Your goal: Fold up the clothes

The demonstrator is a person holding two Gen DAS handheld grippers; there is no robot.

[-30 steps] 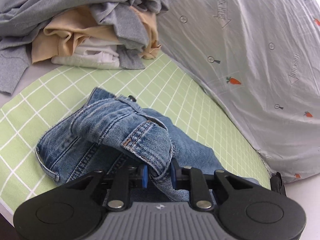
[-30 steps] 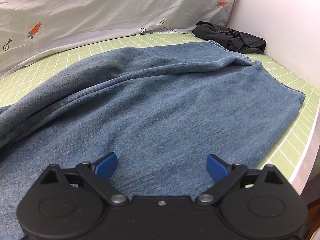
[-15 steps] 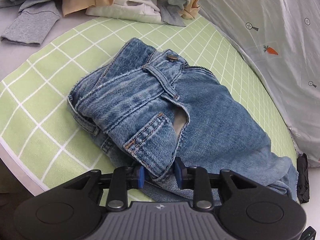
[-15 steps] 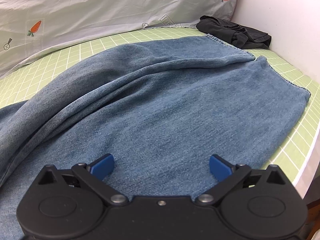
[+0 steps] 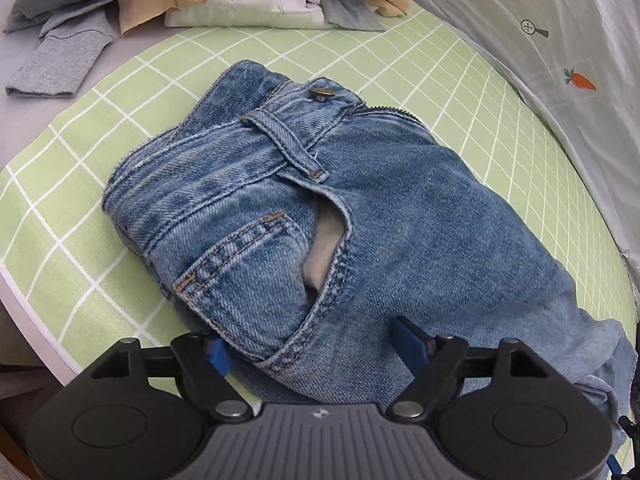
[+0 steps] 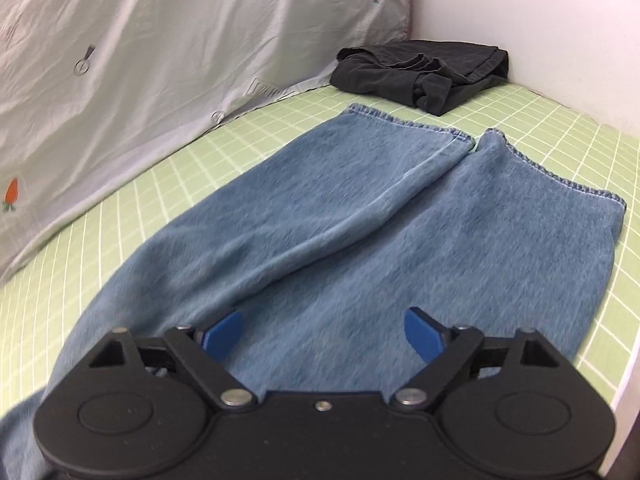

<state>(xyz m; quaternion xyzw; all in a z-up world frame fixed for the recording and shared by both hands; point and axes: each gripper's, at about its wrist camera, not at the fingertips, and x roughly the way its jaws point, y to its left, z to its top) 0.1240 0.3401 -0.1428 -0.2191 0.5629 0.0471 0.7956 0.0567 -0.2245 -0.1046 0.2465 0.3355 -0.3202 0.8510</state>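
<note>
A pair of blue jeans lies on the green checked sheet [image 5: 120, 128]. In the left wrist view its waist end [image 5: 400, 208] rests bunched, with the button and front pocket facing up. My left gripper [image 5: 312, 344] hovers over the pocket's lower edge; its jaws are opening, and the denim lies between the blue pads without being pressed. In the right wrist view the two legs [image 6: 360, 216] stretch toward the hems. My right gripper [image 6: 322, 326] is just above them; its jaws are closing a little but still stand wide, with nothing gripped.
A pile of grey, tan and white clothes [image 5: 248, 4] lies beyond the waist, and a grey sleeve [image 5: 60, 60] trails left. A carrot-print quilt [image 6: 160, 60] borders the sheet. A black garment [image 6: 420, 72] sits by the white wall [image 6: 540, 20]. The bed's edge runs at right.
My left gripper has let go of the pocket corner and spread its jaws, and the waist has settled onto the sheet. My right gripper has swept along the legs, so both hems now show.
</note>
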